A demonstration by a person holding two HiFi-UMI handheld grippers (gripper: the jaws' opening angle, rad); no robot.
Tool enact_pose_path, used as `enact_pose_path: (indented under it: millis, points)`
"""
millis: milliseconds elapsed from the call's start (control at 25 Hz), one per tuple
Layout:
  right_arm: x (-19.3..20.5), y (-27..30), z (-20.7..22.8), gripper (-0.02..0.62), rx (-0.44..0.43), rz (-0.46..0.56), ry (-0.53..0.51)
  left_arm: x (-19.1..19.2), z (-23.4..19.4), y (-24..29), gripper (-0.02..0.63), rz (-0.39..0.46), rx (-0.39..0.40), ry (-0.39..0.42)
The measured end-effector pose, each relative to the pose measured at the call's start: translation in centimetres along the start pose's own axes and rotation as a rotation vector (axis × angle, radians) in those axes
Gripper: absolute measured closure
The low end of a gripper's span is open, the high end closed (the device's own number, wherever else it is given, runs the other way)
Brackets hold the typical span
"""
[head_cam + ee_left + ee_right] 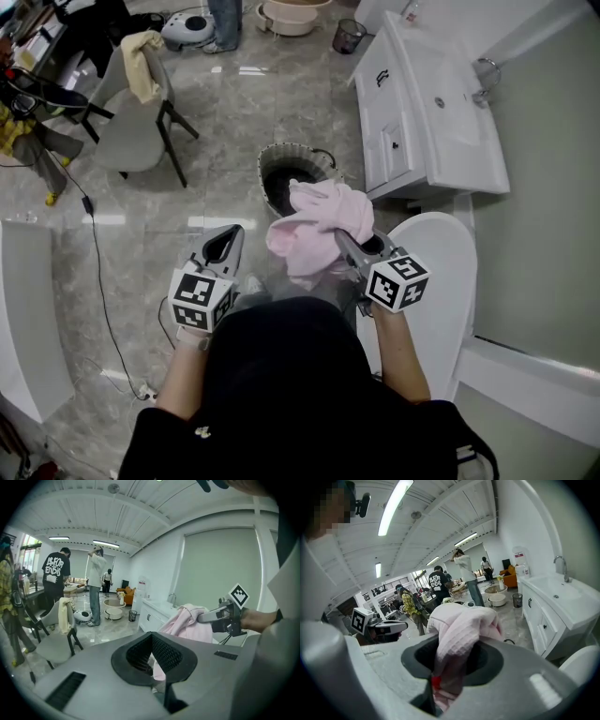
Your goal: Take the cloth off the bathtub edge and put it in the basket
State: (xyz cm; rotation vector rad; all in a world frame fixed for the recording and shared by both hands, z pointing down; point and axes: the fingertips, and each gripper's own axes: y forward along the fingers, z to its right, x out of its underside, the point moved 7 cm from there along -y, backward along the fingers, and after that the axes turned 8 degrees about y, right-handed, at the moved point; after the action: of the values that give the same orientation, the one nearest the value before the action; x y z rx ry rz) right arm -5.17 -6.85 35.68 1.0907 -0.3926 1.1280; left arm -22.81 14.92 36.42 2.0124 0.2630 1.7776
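Right claw (345, 242) clenched on the pink cloth (314, 217). I see the cloth bunched and held in the air, near the dark basket (286, 150) on the floor. Left claw (223, 246) clenched, nothing in it, beside the cloth.

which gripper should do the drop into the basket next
Right, most likely. The right gripper is clamped on the pink cloth, which hangs bunched just short of the basket on the floor ahead. The left gripper holds nothing and sits off to the cloth's left.
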Motion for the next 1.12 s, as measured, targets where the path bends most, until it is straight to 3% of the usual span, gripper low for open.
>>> enact_pose_path:
  millis: [320, 1120]
  points:
    - [-3.5, 5.8, 4.8, 0.480, -0.058, -0.081, -0.008, -0.9, -1.8, 4.5, 0.592, -0.052, -0.050, -0.037]
    - [-14.2, 22.5, 15.0, 0.480, -0.243, -0.221, -0.065, -3.8, -6.2, 12.9, 0.592, -0.155, -0.297, -0.167]
